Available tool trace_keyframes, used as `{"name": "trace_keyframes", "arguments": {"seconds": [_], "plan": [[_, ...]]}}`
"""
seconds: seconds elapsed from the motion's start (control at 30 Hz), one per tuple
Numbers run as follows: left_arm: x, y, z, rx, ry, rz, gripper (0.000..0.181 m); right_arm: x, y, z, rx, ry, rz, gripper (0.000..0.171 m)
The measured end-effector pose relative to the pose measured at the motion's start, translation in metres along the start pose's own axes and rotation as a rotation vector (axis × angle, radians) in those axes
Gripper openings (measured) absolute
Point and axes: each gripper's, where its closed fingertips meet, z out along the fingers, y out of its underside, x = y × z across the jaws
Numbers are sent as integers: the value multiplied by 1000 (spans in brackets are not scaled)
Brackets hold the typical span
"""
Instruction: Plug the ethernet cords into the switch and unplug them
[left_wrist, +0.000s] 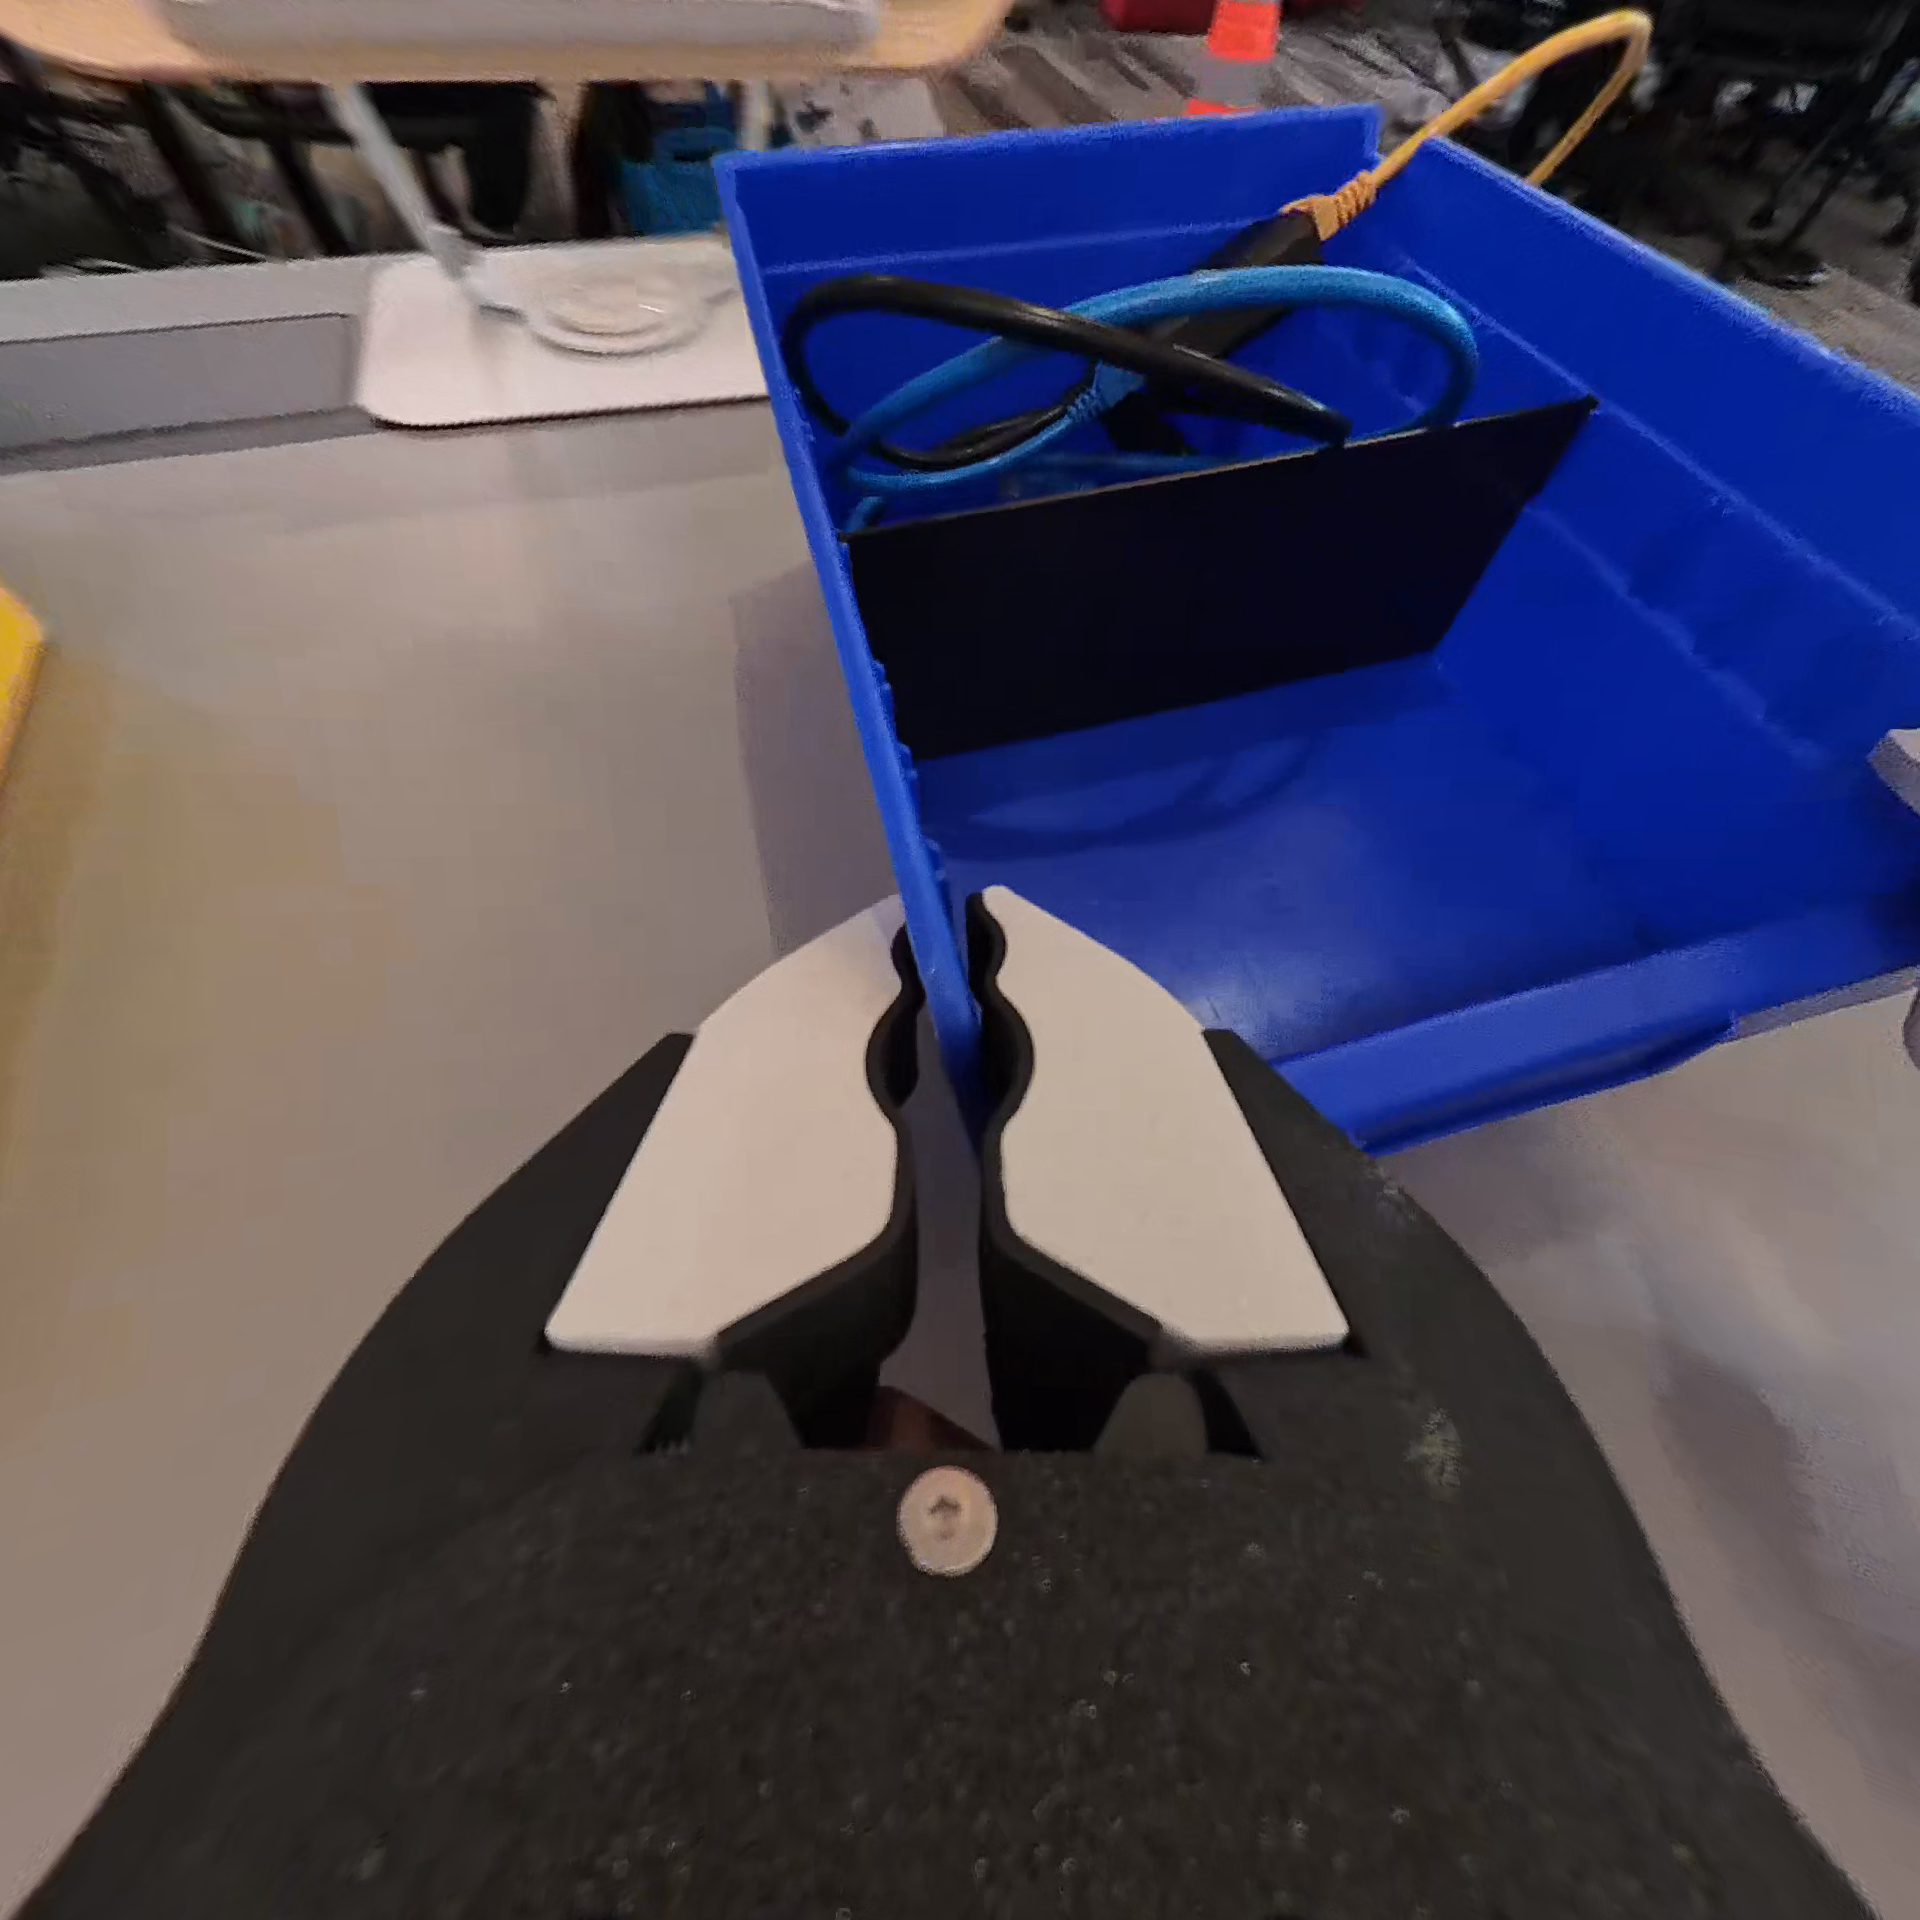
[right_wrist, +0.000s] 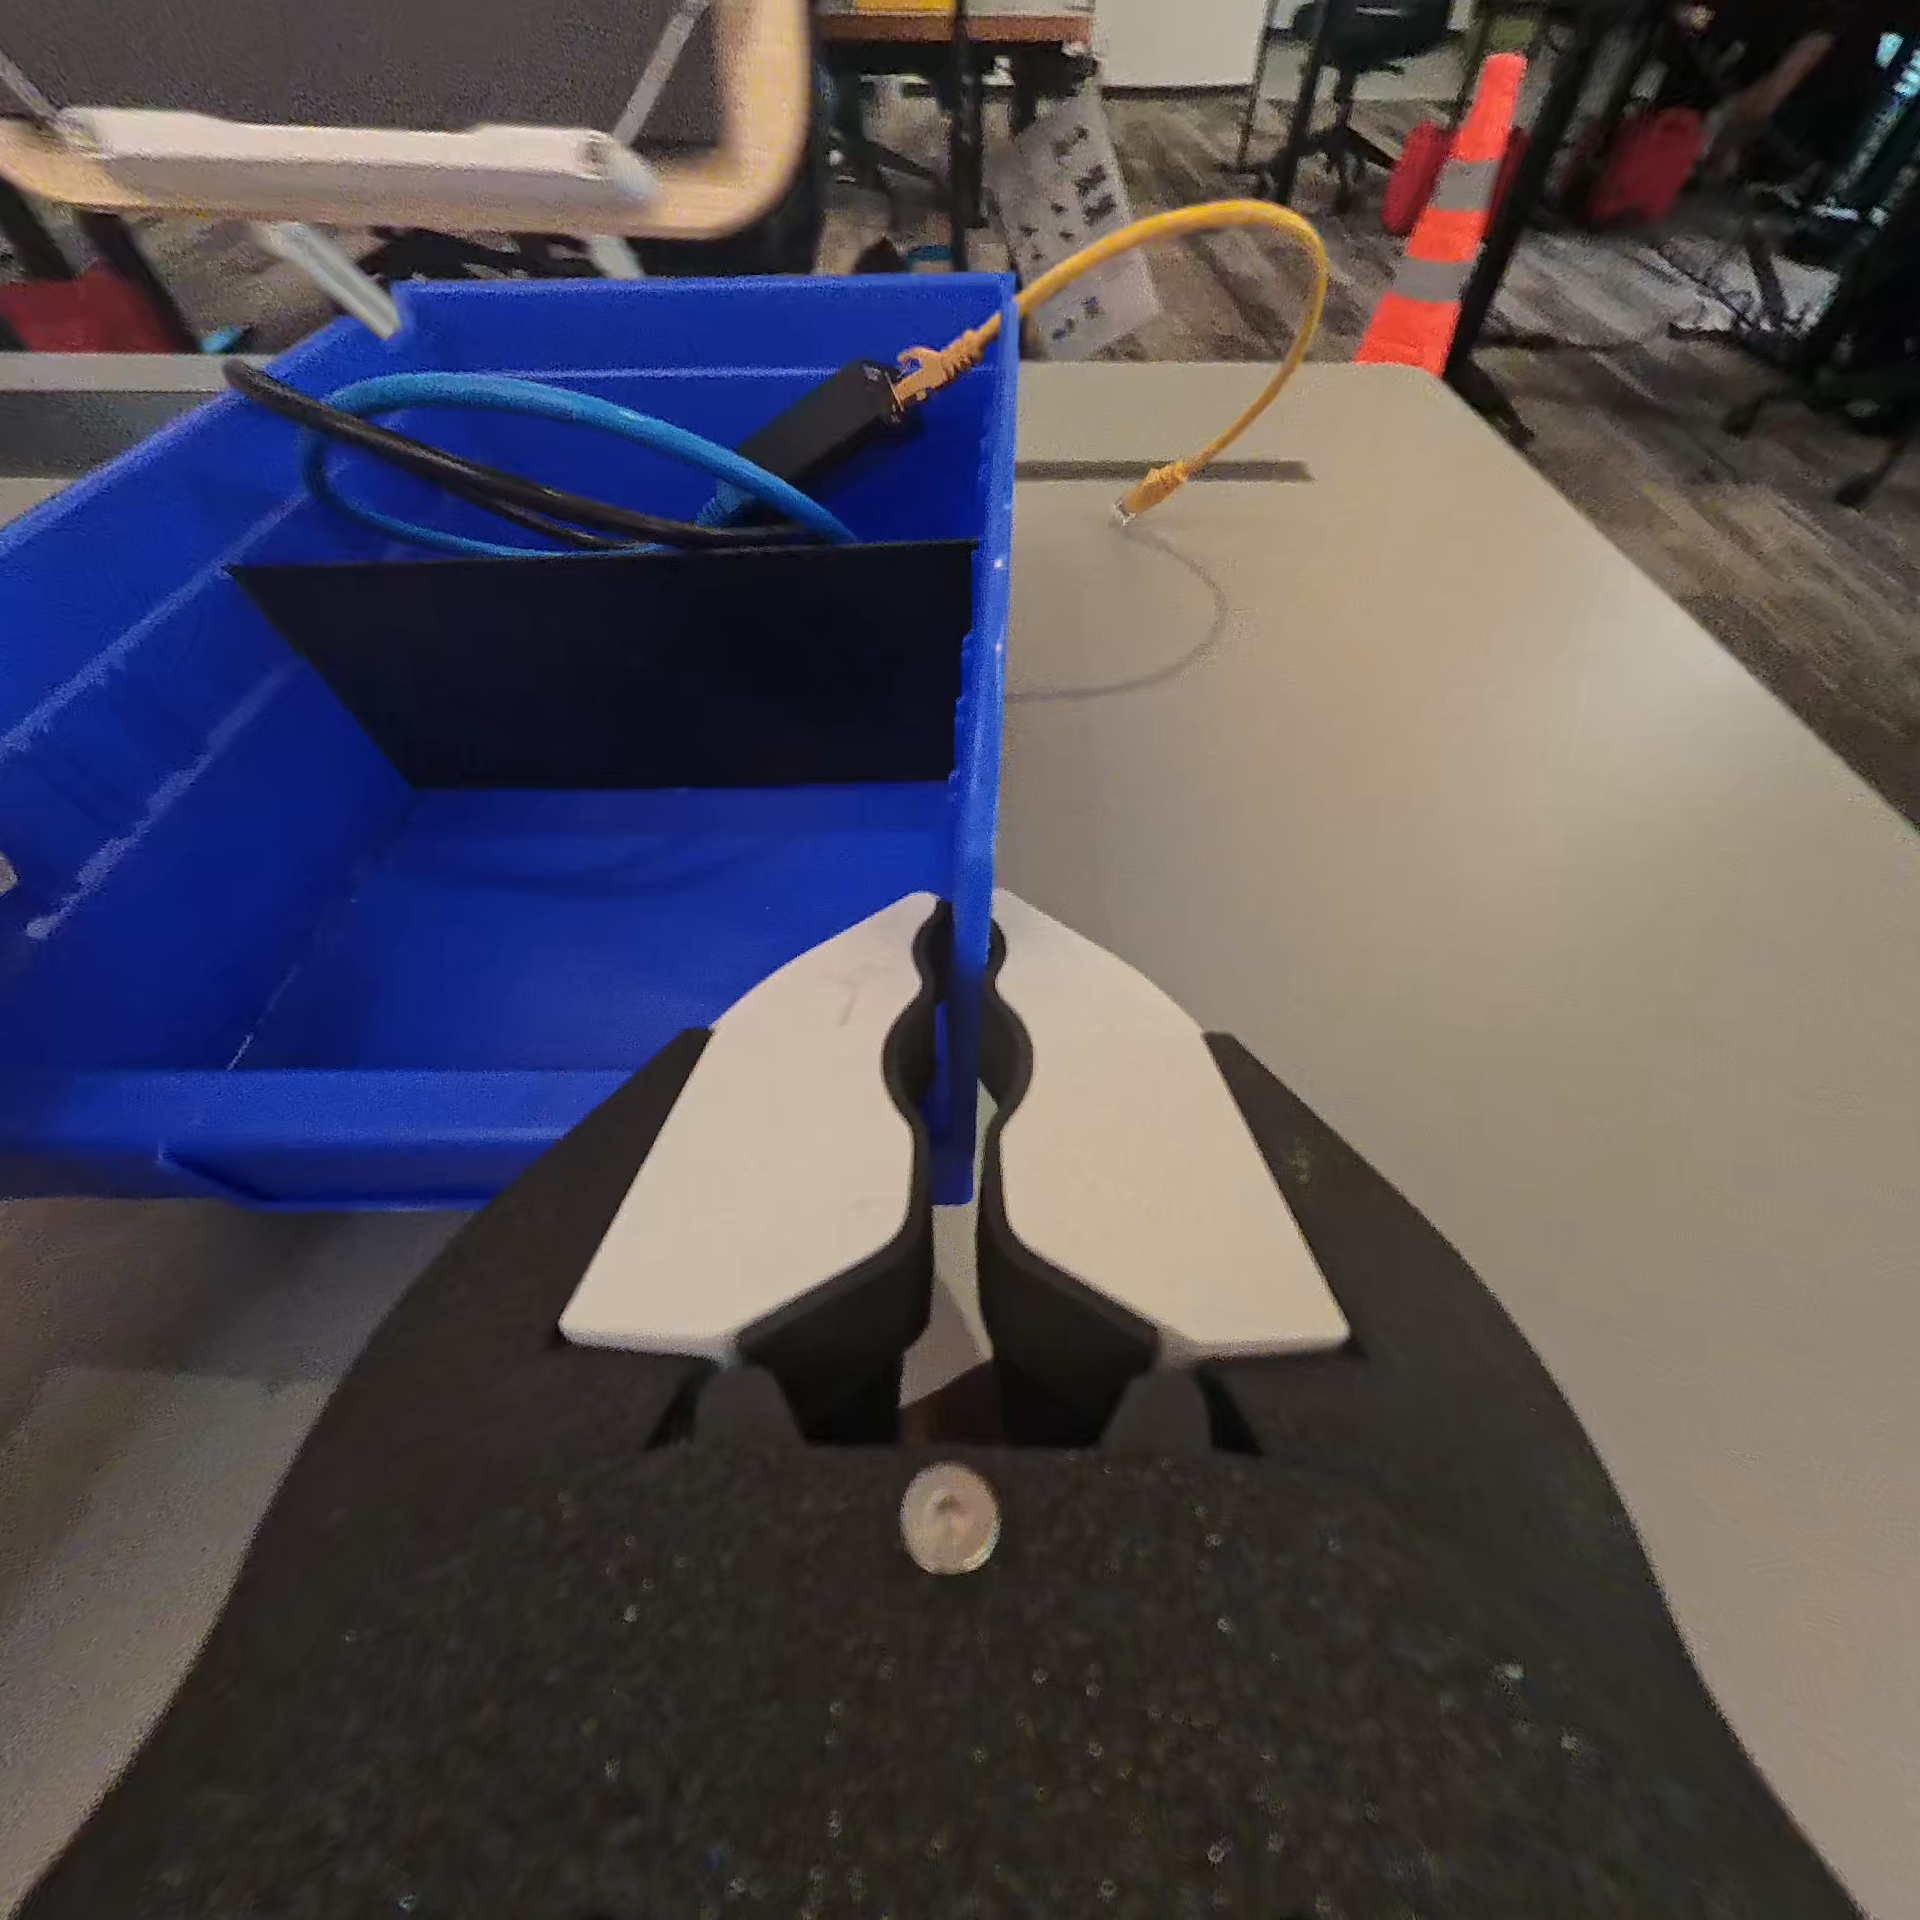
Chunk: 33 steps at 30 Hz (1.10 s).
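Nearest the lens in the left wrist view, the left gripper (left_wrist: 940, 940) is seen clamped on the left side wall of a blue bin (left_wrist: 1351, 935), the thin wall pinched between its two white fingers (left_wrist: 769, 1143). Inside the bin, a black divider (left_wrist: 1164, 582) is set across, and the near compartment is seen bare. Behind the divider, a blue ethernet cord (left_wrist: 1299, 301) and a black cable (left_wrist: 1039, 338) are coiled together, with the black switch (left_wrist: 1262, 249) propped against the far corner. A yellow ethernet cord (left_wrist: 1507, 94) is plugged into the switch and arches out over the far wall. The bin is borne by a grey table (left_wrist: 364, 831).

From the right wrist view, the right gripper (right_wrist: 961, 920) is likewise closed on the bin's right side wall (right_wrist: 987, 623). The switch (right_wrist: 831, 421) is seen leaning in the far compartment with the yellow cord (right_wrist: 1299, 312) plugged in; the cord's free plug (right_wrist: 1153, 488) is laid on the table (right_wrist: 1455, 831) to the right of the bin. An orange traffic cone (right_wrist: 1455, 208) is seen on the floor beyond.
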Motion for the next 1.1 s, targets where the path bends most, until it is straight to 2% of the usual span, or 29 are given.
{"name": "trace_keyframes", "arguments": {"seconds": [0.17,0.3,0.37,0.4,0.43,0.47,0.5,0.6,0.7,0.77,0.83,0.93,1.1], "plan": [[-84,5,-33,19,-136,5,5,-88,-1,16,0,-120,-72,3],[-127,19,-38,-22,-178,58,7,-133,7,33,-12,-135,-45,3],[-136,24,-35,-44,-178,136,10,-143,13,37,-19,-131,-85,17],[-136,25,-37,-42,-162,153,14,-147,14,36,-25,-154,-107,22],[-135,23,-43,-31,-146,159,28,-151,15,33,-26,-201,-136,24],[-137,21,-54,-12,-146,149,43,-153,14,28,-17,-249,-162,29],[-144,18,-68,13,-175,123,49,-152,12,21,1,-289,-186,37],[-175,11,-125,119,-229,-6,47,-145,10,-3,34,-414,-237,51],[-242,19,-172,197,-350,-66,46,-147,27,-22,-52,-583,-231,42],[-295,40,-187,182,-413,-47,46,-150,29,-26,-91,-636,-124,40],[-342,63,-187,110,-448,-42,46,-157,30,-32,-106,-690,-46,40],[-383,75,-173,81,-420,-63,47,-161,40,-38,-114,-694,-77,41],[-409,58,-145,124,-349,-120,49,-154,52,-45,-92,-621,-211,42]]}}
